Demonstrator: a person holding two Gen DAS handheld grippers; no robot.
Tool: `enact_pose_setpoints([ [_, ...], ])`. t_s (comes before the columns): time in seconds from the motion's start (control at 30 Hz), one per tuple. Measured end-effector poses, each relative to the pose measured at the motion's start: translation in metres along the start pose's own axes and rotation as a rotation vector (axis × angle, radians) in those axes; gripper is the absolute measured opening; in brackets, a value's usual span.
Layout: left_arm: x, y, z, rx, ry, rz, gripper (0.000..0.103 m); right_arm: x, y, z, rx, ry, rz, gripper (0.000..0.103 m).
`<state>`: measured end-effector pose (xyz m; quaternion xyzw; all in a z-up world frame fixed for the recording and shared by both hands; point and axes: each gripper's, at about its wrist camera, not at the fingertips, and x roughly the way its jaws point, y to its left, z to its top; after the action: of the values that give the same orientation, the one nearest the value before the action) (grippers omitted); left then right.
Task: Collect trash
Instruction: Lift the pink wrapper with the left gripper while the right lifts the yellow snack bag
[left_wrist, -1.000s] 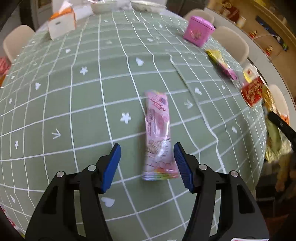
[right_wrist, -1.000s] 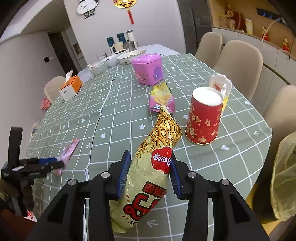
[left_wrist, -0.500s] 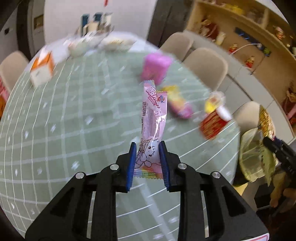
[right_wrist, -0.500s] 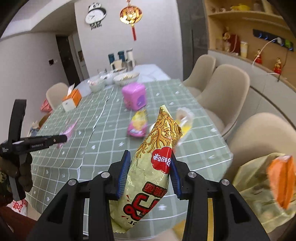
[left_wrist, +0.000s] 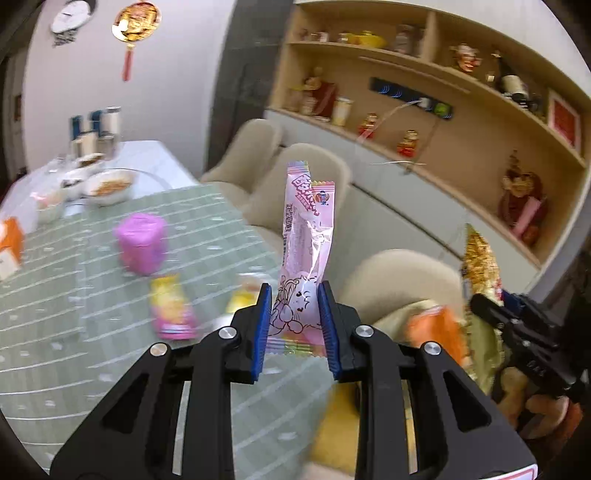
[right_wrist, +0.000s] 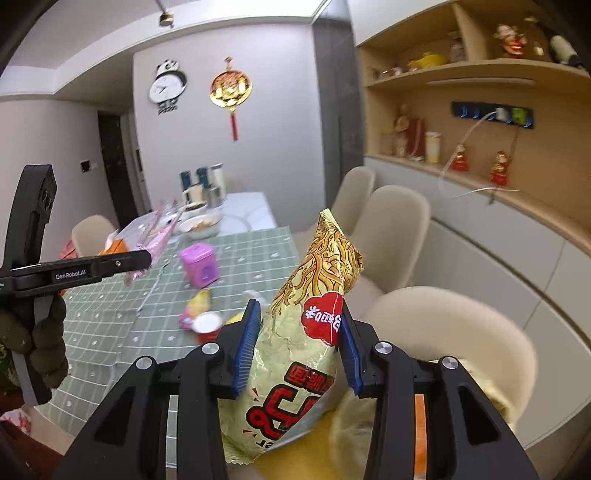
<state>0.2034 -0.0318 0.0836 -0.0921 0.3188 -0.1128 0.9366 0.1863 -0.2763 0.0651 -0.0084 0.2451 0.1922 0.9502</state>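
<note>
both grippers lifted with a wrapper each

meanwhile the left gripper (left_wrist: 294, 317) has its blue pads pressed narrow on the lower part of a pink candy wrapper (left_wrist: 304, 251), which stands upright between them, its crimped top edge well above the fingertips. the right gripper (right_wrist: 299, 347) is clamped at a middling width on a yellow-green noodle packet (right_wrist: 314, 325) with a red label, the packet rising tilted out of the jaws with its twisted top pointing up. both wrappers are off the table (right_wrist: 110, 321), which lies below and behind them under a green checked cloth

on that cloth are a pink box (right_wrist: 197, 266), a yellow and pink snack wrapper (left_wrist: 171, 310) lying flat, and a red cup (right_wrist: 207, 326) seen from above with a white top. farther back stand white bowls (left_wrist: 109, 186) and an orange tissue box (left_wrist: 9, 247). beige chairs (right_wrist: 391, 221) line the table's far side

in the right wrist view the left gripper shows at the left edge, held by a gloved hand (right_wrist: 40, 339). just below the right gripper, something yellow with an orange patch shows, too blurred to tell what it is
</note>
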Motion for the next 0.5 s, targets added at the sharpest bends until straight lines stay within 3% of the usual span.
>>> enact_pose_setpoints([
  [0.2,0.037,-0.085,-0.010,0.038,0.032,-0.138,0.025,-0.031,-0.058,-0.011,0.017,-0.014,-0.078,0.039],
  [0.5,0.096,-0.175,-0.045,0.089,0.167,-0.238,0.025,-0.061,-0.135,-0.044,0.080,0.015,-0.178,0.039],
])
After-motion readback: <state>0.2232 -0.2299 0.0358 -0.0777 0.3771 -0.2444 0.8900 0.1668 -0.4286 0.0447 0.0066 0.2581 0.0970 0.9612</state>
